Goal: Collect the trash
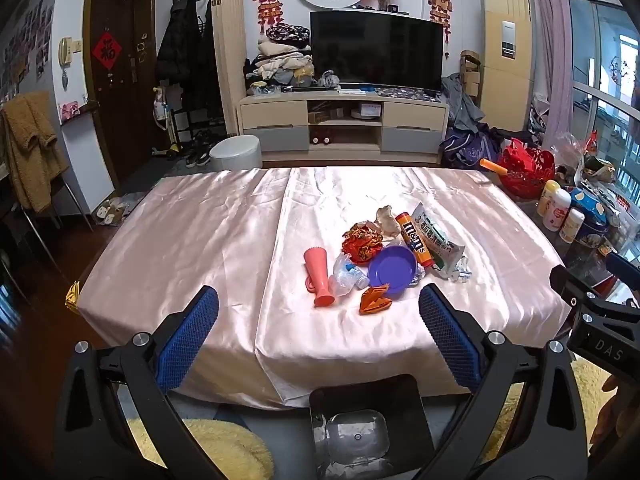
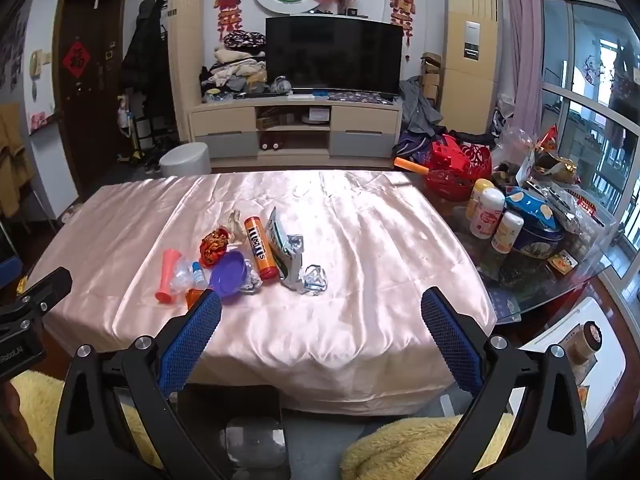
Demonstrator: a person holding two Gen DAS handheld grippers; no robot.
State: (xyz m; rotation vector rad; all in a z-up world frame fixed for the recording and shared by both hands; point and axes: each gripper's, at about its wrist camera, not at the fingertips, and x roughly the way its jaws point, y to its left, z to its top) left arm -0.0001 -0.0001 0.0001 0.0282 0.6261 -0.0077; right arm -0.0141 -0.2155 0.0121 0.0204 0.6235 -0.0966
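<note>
The left tool (image 1: 319, 312) hangs wide open above the pink tablecloth (image 1: 180, 240), short of the trash pile (image 1: 384, 256).

- Pink tablecloth (image 1: 192, 240) lies bare left of the trash pile (image 1: 384, 256).
- Bottles (image 2: 492, 216) and tins crowd the table's right edge.

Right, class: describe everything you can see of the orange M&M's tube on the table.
The orange cylindrical M&M's tube lies on its side on the shiny pink satin tablecloth, in the middle of the litter pile. It looks like glossy card or plastic, with a brown band and white lettering along its length, and a red cap at the near end. The round purple plastic plate sits at its left, and the crumpled white-and-green snack wrapper lies against its right. No gripper touches it.
</note>
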